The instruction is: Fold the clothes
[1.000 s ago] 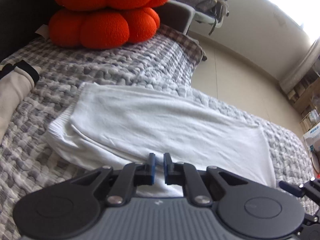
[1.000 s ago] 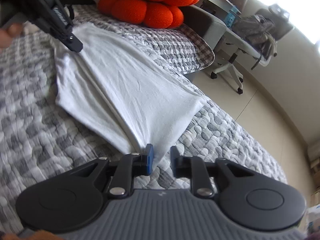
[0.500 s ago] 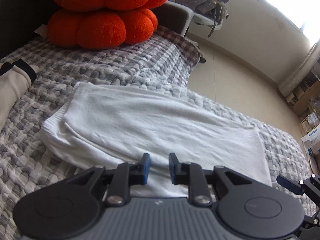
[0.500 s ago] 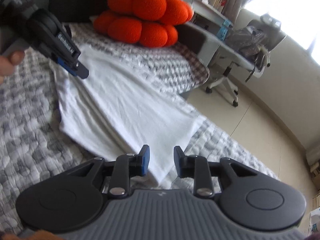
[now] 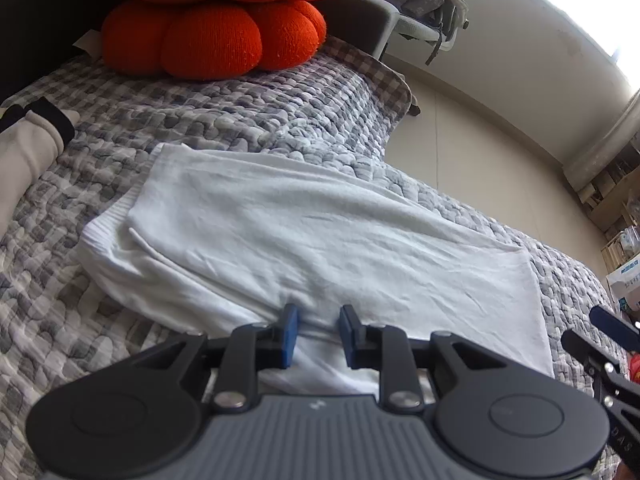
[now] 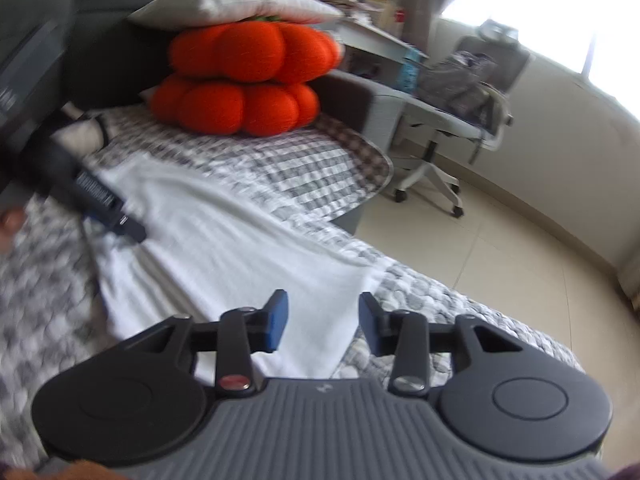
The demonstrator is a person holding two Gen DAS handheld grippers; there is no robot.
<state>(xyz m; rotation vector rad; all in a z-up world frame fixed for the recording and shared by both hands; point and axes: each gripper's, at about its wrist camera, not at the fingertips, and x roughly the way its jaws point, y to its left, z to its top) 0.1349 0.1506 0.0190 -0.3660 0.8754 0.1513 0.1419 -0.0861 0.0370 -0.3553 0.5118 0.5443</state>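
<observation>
A white garment (image 5: 312, 240) lies folded lengthwise into a long strip on the grey checked quilt (image 5: 248, 120). It also shows in the right wrist view (image 6: 224, 248). My left gripper (image 5: 318, 330) is open and empty, just above the garment's near long edge. My right gripper (image 6: 323, 316) is open and empty, raised above the garment's narrow end near the bed's edge. The left gripper shows in the right wrist view (image 6: 124, 224) over the garment's far left part. The right gripper's fingers (image 5: 600, 332) show at the right edge of the left wrist view.
A stack of orange cushions (image 5: 216, 20) sits at the head of the bed, with a grey pillow (image 6: 236, 4) on top. A cream garment with black cuffs (image 5: 28, 148) lies at the left. An office chair (image 6: 460, 120) and desk stand beside the bed on the tiled floor.
Both grippers have opened wider and let go of the garment. The right gripper has lifted and tilted up, away from the cloth. The left gripper has pulled back slightly.
</observation>
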